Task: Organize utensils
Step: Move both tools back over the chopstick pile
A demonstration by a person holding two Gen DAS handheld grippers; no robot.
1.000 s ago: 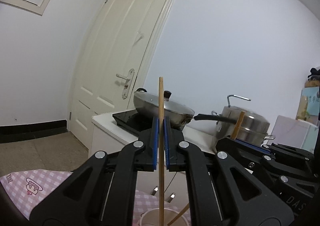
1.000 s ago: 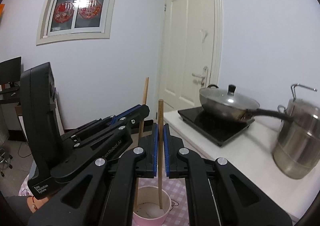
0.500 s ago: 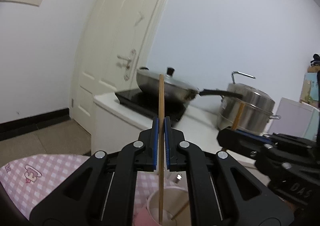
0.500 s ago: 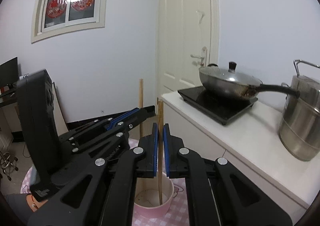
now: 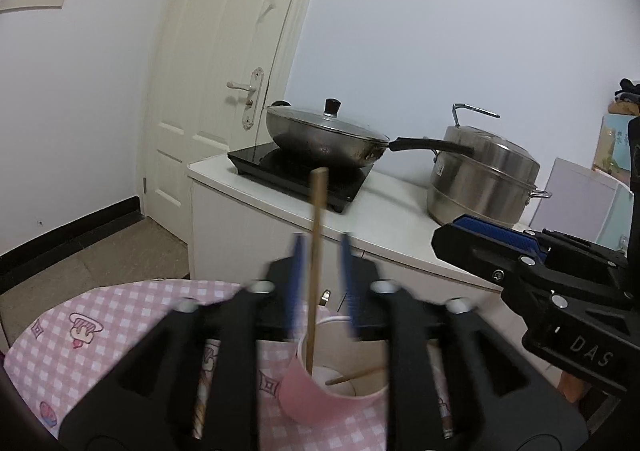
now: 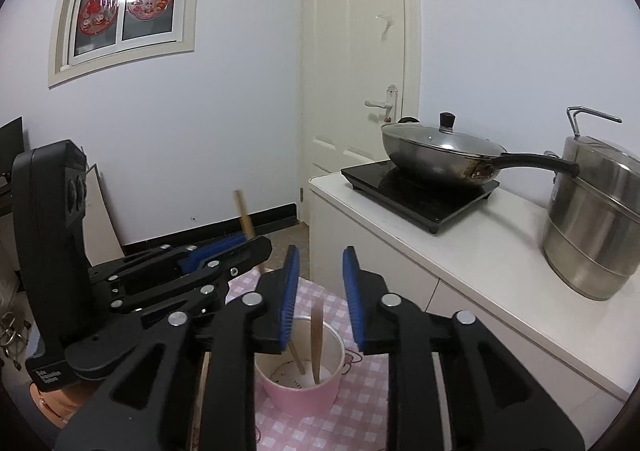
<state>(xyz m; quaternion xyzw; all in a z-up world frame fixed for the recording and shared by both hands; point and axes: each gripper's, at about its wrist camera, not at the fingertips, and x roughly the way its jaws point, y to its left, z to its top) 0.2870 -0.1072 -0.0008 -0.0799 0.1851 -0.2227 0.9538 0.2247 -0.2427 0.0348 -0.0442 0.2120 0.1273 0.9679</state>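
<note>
A pink cup (image 5: 320,395) (image 6: 300,391) stands on the pink checked tablecloth (image 5: 80,339). Two wooden chopsticks stand in it. In the left wrist view one chopstick (image 5: 316,251) rises between the blue pads of my left gripper (image 5: 320,283), which is open and blurred, and a second chopstick (image 5: 352,376) lies inside the cup. In the right wrist view my right gripper (image 6: 320,291) is open above the cup, with one chopstick (image 6: 317,343) free between its pads. The other chopstick (image 6: 245,217) leans by the left gripper (image 6: 224,251).
A white counter (image 6: 460,251) at the right carries a black induction hob (image 6: 420,191), a lidded wok (image 6: 440,155) with a long handle, and a steel steamer pot (image 6: 596,223). A cream door (image 5: 224,91) stands behind. The right gripper body (image 5: 540,271) is close at the right.
Both grippers have opened and let go of their chopsticks, which have dropped into the pink cup. Both views have tilted down towards the cup.
</note>
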